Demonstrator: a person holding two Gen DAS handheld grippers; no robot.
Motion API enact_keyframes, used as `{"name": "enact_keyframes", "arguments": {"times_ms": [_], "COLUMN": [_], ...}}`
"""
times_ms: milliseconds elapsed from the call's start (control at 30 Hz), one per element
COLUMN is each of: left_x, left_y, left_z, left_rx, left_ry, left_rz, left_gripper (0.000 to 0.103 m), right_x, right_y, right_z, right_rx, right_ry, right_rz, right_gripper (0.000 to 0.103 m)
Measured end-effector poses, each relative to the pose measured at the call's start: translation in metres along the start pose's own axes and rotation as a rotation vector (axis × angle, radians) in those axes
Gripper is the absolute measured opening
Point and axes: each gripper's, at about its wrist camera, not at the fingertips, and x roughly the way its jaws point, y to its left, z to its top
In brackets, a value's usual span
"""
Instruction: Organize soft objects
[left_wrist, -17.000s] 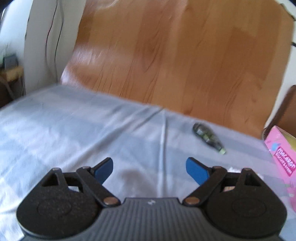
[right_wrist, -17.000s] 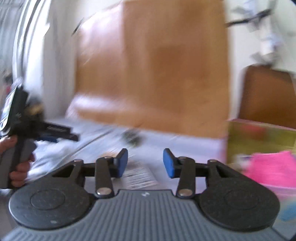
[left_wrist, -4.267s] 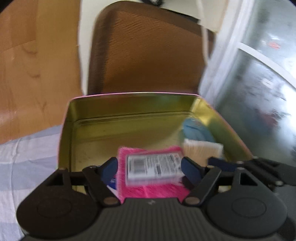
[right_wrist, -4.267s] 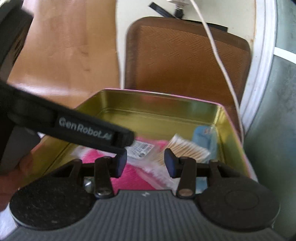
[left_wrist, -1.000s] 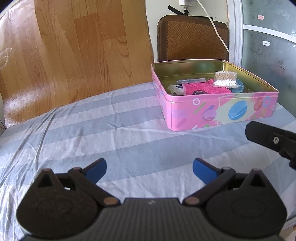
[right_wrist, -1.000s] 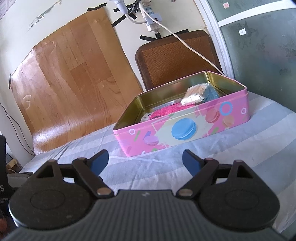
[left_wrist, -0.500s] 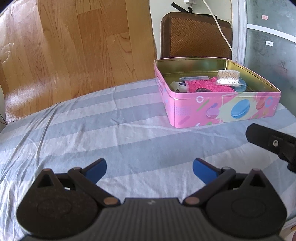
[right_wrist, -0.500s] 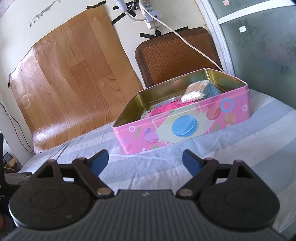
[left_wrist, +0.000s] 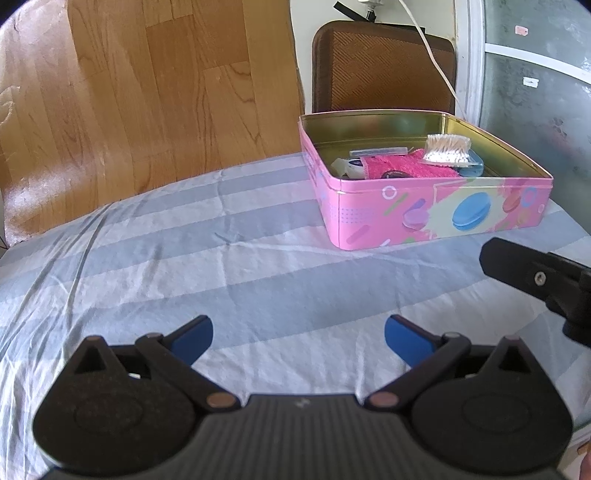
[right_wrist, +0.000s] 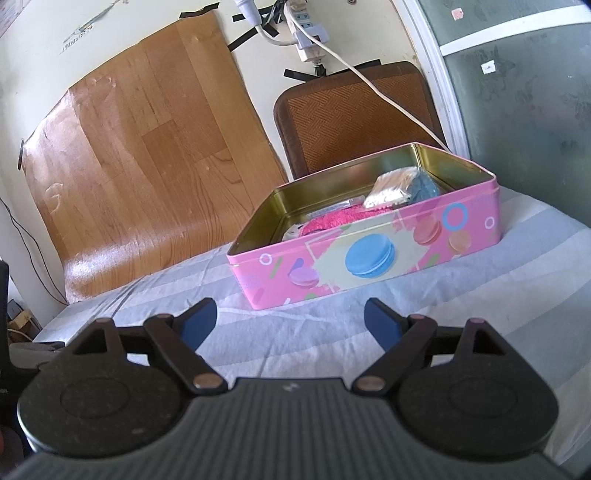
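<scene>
Where both hovered inside earlier, each claw (left_wrist: 298, 338) (right_wrist: 290, 321) now gapes outside the tin (left_wrist: 424, 218).

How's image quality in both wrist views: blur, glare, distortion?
Left wrist: sharp, with fisheye bowing at the edges and dark corner vignetting; sunlight glare on the wood-pattern sheet. Right wrist: also sharp; the pink tin is crisp, and glare on the same sheet washes out its lower part.

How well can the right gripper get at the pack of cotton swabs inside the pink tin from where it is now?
Probably yes. The right gripper is open and empty, the pink tin has no lid, and the pack of cotton swabs lies on top near the far wall. It must go over the near wall, from above.
</scene>
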Motion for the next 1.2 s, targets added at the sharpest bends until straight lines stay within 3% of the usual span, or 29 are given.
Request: {"name": "enact_keyframes", "arguments": {"times_ms": [300,1200], "left_x": [0.0011,0.0015], "left_y": [0.0003,-0.0013], "left_z": [-0.0018,-0.0025], "left_rx": [-0.001,-0.01], "left_ry": [0.028,0.051], "left_rz": [-0.051,-0.091], "left_gripper": [0.103,0.103], "right_x": [0.0001,-0.0003], "right_y": [-0.0006,-0.0006], "right_z": [-0.0002,-0.0004], "right_rx": [0.003,0.007], "right_ry": [0.001,0.006], "right_rz": [0.0,-0.003], "right_gripper": [0.089,0.089]}}
